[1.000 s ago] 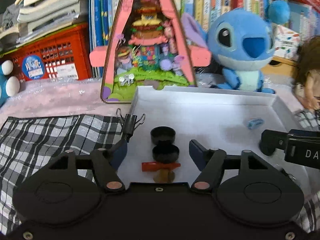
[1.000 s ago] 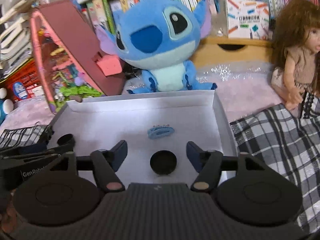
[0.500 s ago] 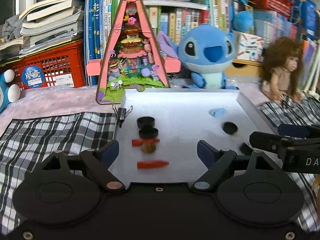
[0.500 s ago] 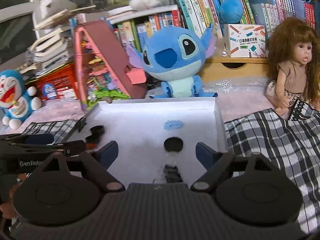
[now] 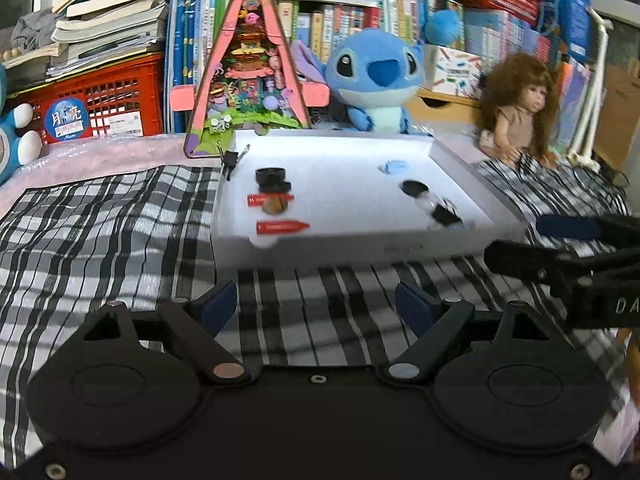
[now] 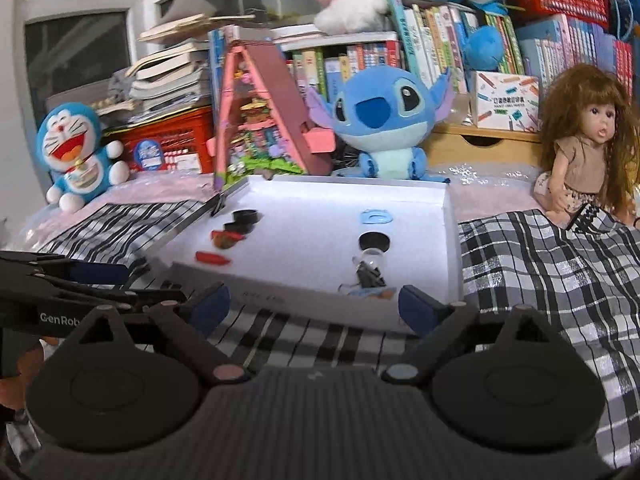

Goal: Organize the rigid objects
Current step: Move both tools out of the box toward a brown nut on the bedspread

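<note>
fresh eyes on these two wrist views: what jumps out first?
The white tray on the checked cloth, holding small black caps, red pieces and a blue clip. Behind it sit a blue Stitch plush, a pink triangular playset and a doll at right. Both grippers, left and right, are open and empty.

left gripper (image 6: 60, 312): "GenRob" | right gripper (image 5: 592, 292): "DA" | red crate (image 5: 120, 96) sticker: "月亮"

Both wrist views low over the plaid cloth (image 5: 120, 216), near and facing forward to the bookshelf (image 6: 500, 40). Left view just short of the white tray (image 5: 344, 240), right view beside it, further right. Shared: tray, blue plush (image 6: 384, 120), doll (image 5: 520, 116).
</note>
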Demonstrator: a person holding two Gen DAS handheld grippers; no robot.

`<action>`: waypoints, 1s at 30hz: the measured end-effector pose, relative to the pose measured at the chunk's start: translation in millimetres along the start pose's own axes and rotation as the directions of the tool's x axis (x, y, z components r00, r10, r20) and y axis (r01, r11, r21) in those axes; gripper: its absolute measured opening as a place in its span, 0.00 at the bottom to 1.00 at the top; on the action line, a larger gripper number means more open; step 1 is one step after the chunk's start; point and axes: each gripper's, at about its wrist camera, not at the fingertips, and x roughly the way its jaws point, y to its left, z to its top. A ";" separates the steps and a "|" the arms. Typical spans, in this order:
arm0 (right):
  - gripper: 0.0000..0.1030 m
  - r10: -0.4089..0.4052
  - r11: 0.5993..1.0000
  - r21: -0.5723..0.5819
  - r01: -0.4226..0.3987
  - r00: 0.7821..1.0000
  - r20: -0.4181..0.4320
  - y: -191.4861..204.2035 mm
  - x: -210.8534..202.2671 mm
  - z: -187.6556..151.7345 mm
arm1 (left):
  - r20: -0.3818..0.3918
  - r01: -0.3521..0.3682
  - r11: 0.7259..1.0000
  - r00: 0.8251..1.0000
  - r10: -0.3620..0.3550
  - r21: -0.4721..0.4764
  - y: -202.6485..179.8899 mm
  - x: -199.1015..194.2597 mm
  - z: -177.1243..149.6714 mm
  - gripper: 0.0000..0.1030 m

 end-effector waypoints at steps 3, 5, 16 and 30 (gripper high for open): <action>0.94 0.013 1.000 -0.021 -0.012 1.000 0.006 4.9 -9.8 -8.5 | 0.004 0.011 0.999 1.000 -0.011 0.031 -3.5 -10.6 -11.6 0.83; 0.94 0.012 0.999 -0.038 -0.011 1.000 0.008 6.9 -15.4 -14.2 | 0.002 0.026 0.999 1.000 -0.026 0.046 -4.8 -18.2 -18.7 0.83; 0.95 0.011 0.986 -0.167 -0.014 1.000 -0.018 15.1 -38.6 -51.4 | 0.011 0.079 0.977 0.997 -0.083 0.199 -22.0 -60.1 -57.8 0.84; 0.96 -0.017 0.971 -0.237 0.011 1.000 -0.024 21.0 -47.9 -70.0 | -0.071 0.212 0.957 0.977 -0.202 0.197 -37.0 -54.8 -72.8 0.36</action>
